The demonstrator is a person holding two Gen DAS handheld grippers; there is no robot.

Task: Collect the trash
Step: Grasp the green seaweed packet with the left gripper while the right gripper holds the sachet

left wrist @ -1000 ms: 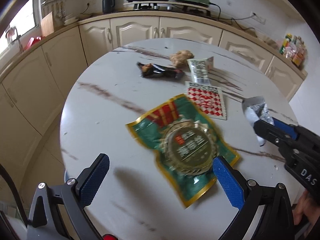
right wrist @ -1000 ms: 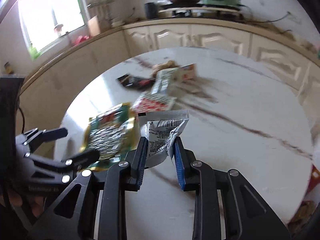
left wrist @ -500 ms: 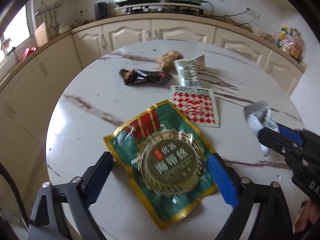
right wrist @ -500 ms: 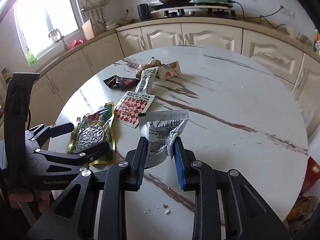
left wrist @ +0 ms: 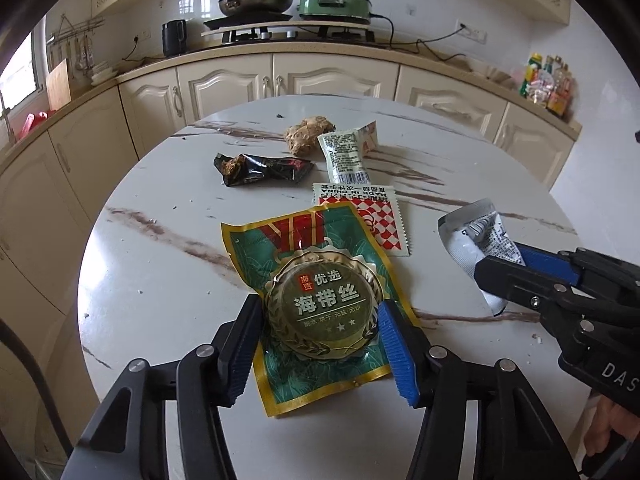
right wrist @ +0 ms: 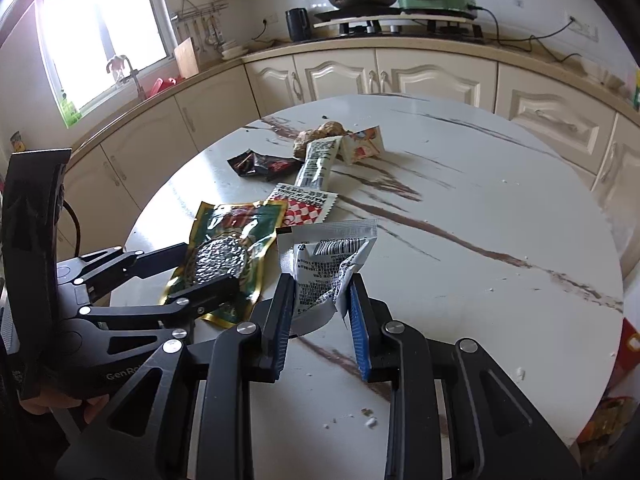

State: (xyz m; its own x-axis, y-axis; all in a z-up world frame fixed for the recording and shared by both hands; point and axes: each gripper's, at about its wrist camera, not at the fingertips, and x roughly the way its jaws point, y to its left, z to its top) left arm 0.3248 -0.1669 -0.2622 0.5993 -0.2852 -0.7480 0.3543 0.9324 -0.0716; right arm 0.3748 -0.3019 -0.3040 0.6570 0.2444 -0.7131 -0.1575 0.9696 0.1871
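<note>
A green and gold snack packet [left wrist: 316, 304] lies flat on the round marble table [left wrist: 160, 280]. My left gripper [left wrist: 320, 320] is open, its fingers on either side of the packet's round emblem. My right gripper [right wrist: 320, 304] is shut on a crumpled white wrapper [right wrist: 324, 268] and holds it above the table, to the right of the green packet [right wrist: 228, 256]. Further back lie a red-and-white checked sachet [left wrist: 372, 216], a white sachet [left wrist: 344, 156], a black wrapper [left wrist: 260, 168] and a brown crumpled lump [left wrist: 308, 128].
Cream kitchen cabinets [left wrist: 280, 80] curve behind the table, with a pan and a green cooker on the counter. Crumbs lie on the table near my right gripper [right wrist: 368, 420]. Red packaging shows below the table's right edge [right wrist: 628, 344].
My left gripper has moved forward over the green packet and narrowed around its emblem. My right gripper stays shut on the white wrapper, nearly still.
</note>
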